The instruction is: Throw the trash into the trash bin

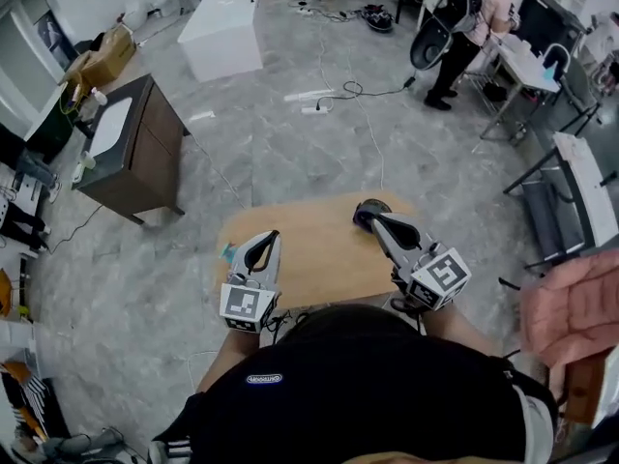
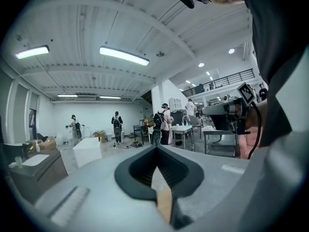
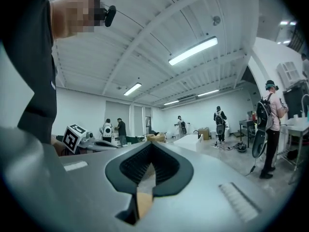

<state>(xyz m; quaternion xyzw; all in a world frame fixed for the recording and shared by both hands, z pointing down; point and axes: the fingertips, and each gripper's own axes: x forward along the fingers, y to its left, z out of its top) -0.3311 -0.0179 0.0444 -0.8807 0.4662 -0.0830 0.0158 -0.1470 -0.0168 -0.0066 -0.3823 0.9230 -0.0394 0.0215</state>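
A small wooden table point(image 1: 309, 259) lies under both grippers, on a grey tiled floor. Well beyond the jaws stand a white box point(image 1: 224, 29), a dark cabinet point(image 1: 131, 153) with a pale top off to the left, and loose cables point(image 1: 334, 93) on the floor. A person with a backpack point(image 1: 462, 22) works at a metal table far off to the right. A pink garment point(image 1: 571, 312) hangs close behind the right gripper's side. Nothing stands between the two grippers on the tabletop. The left gripper point(image 1: 272, 237) has its jaws together at the tips with nothing between them. Its own view point(image 2: 155, 149) looks up and out across the room, with only a sliver of tabletop showing through the gap behind the tips. The right gripper point(image 1: 373, 219) is likewise closed and empty point(image 3: 150, 146), and each gripper shows in the other's view. A teal scrap point(image 1: 228, 252) lies at the table's left edge, just left of the left jaws and apart from them. It is too small to tell what it is. A dark round object point(image 1: 365, 212) sits at the table's far edge, right at the tips of the right jaws. Whether it touches them, and whether it is the bin, cannot be told. Neither gripper view shows either thing.
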